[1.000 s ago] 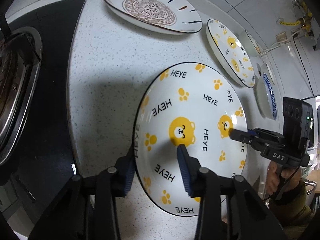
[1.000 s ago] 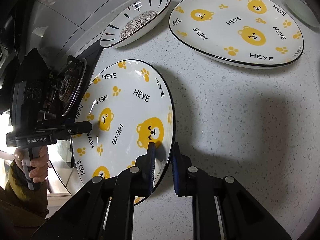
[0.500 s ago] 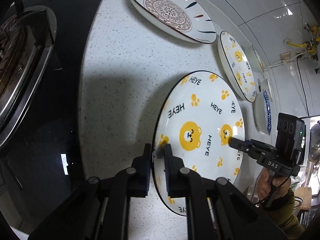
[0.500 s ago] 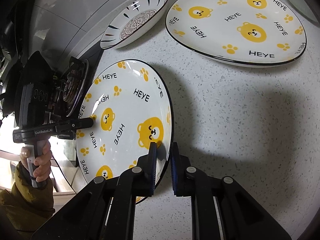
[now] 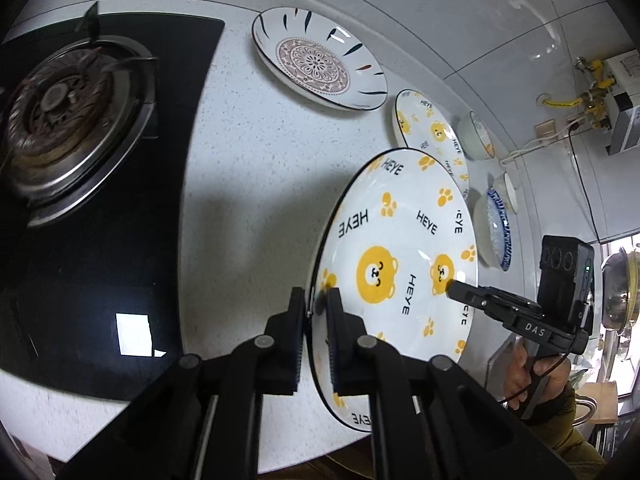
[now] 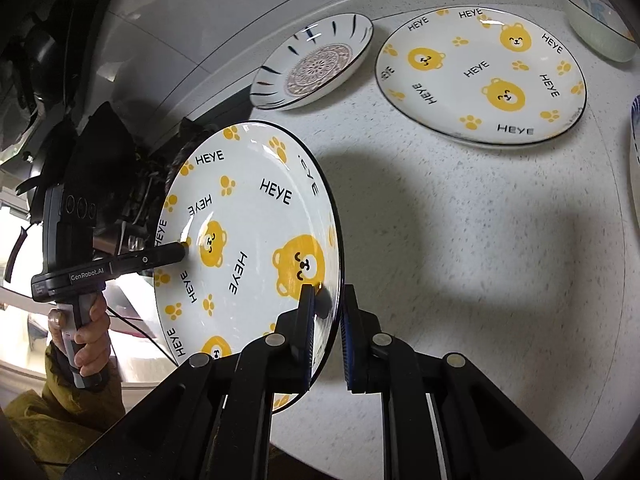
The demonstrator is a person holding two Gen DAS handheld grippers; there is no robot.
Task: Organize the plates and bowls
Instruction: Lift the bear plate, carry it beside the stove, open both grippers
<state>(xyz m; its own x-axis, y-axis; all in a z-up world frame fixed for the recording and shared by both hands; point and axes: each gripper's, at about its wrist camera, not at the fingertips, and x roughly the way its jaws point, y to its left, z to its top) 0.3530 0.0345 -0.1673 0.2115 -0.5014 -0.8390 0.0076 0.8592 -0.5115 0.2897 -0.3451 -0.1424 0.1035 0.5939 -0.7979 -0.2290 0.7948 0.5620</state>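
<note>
- Step in hand: transfer of one bear-print plate (image 5: 404, 264), carried by both grippers at once.
- Left gripper (image 5: 318, 308): jaws closed on the plate's rim, one pad on the printed face, one on the underside.
- Right gripper (image 6: 328, 308): jaws closed on the opposite rim in the same manner.
- Position of the plate: clear of the white speckled counter (image 5: 248, 152), tilted, with its shadow falling on the bare surface beneath.
- Remaining ware on the counter: a second bear-print plate (image 6: 484, 72) lying flat, a mandala-pattern plate (image 5: 318, 62) near the wall, a blue-patterned dish (image 5: 496, 232) and small bowls (image 5: 478, 136) farther along the wall.
- The gas hob (image 5: 68, 120) sits to one side, apart from the ware.
- Judgement: the matching plate is the likely destination, as like goes with like; this cannot be confirmed.
- Next move calls for both hands to travel together at a constant spacing, the plate levelled above the matching one, then lowered centre over centre.
- Risk: unequal motion of the two hands would twist the rim between the pads; glazed ceramic slips readily.
</note>
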